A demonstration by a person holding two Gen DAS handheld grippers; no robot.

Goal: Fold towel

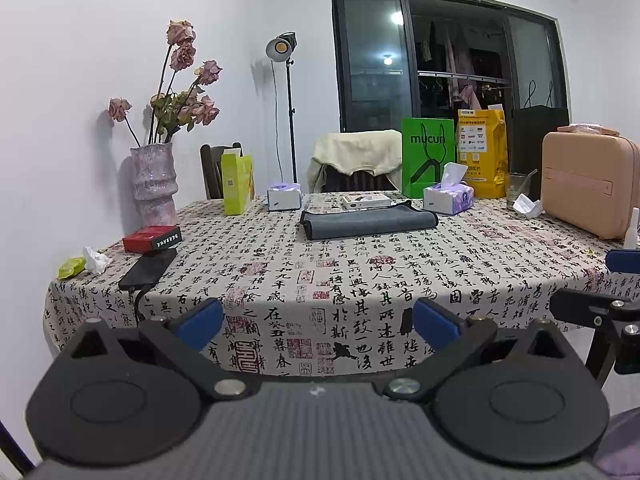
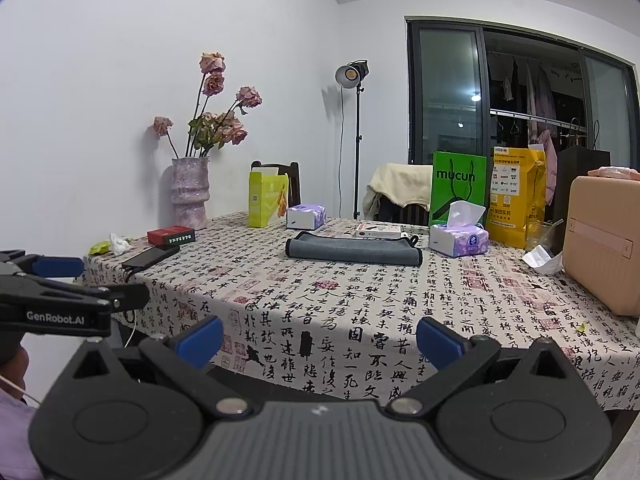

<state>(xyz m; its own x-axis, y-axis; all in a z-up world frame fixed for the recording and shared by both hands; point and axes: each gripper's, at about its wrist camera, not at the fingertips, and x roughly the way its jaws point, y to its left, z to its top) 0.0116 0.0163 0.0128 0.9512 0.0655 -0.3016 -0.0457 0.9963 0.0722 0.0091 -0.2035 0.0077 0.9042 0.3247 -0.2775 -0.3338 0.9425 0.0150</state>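
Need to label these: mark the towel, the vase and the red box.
towel (image 1: 368, 222), left wrist view, middle of its top face
vase (image 1: 154, 184), left wrist view, middle of its body
red box (image 2: 171, 235), right wrist view, its front side

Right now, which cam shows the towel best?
Left wrist: the towel sits near frame centre, seen nearly square-on, its whole outline clear. Right wrist shows the whole towel too, but at an angle.
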